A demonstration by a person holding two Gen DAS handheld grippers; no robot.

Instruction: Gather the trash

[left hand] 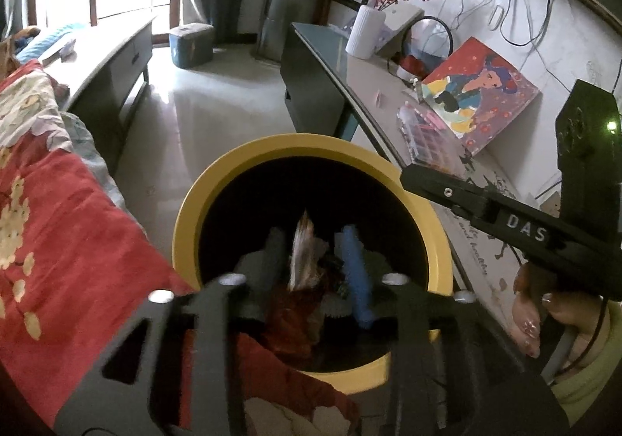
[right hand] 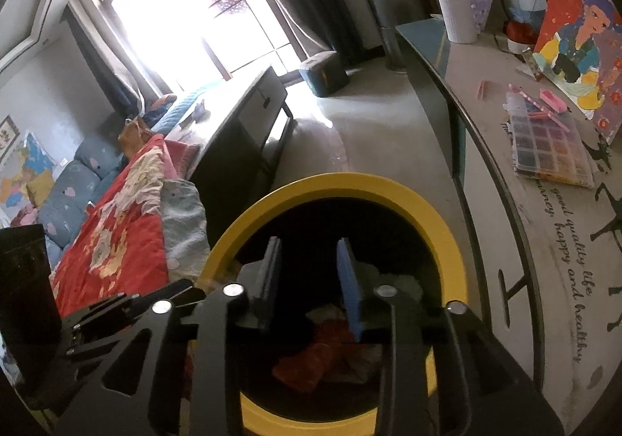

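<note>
1. Living-room floor, pale and glossy, runs between a quilt-covered sofa [right hand: 112,226] and a long side table [right hand: 552,226]; a yellow-rimmed bin [left hand: 248,160] stands on it, directly beneath both tools.
2. Left gripper [left hand: 315,253]: jaws parted over the bin mouth. A crumpled wrapper [left hand: 303,253] sits in the gap between them; whether either pad touches it cannot be told. Judged released or about to drop.
3. Right gripper [right hand: 311,272]: jaws apart and empty, tips just inside the rim. Red and pale trash [right hand: 322,354] lies below them at the bottom, apparently deposited.
4. Both tools tilt downward into the opening, presumably so that anything let go falls inside rather than on the floor.
5. A hand [left hand: 544,315] grips the right tool's handle, beside the left jaws.
6. Bead box [right hand: 548,148] and painting [right hand: 579,47] rest on the table, well beyond the jaws.
</note>
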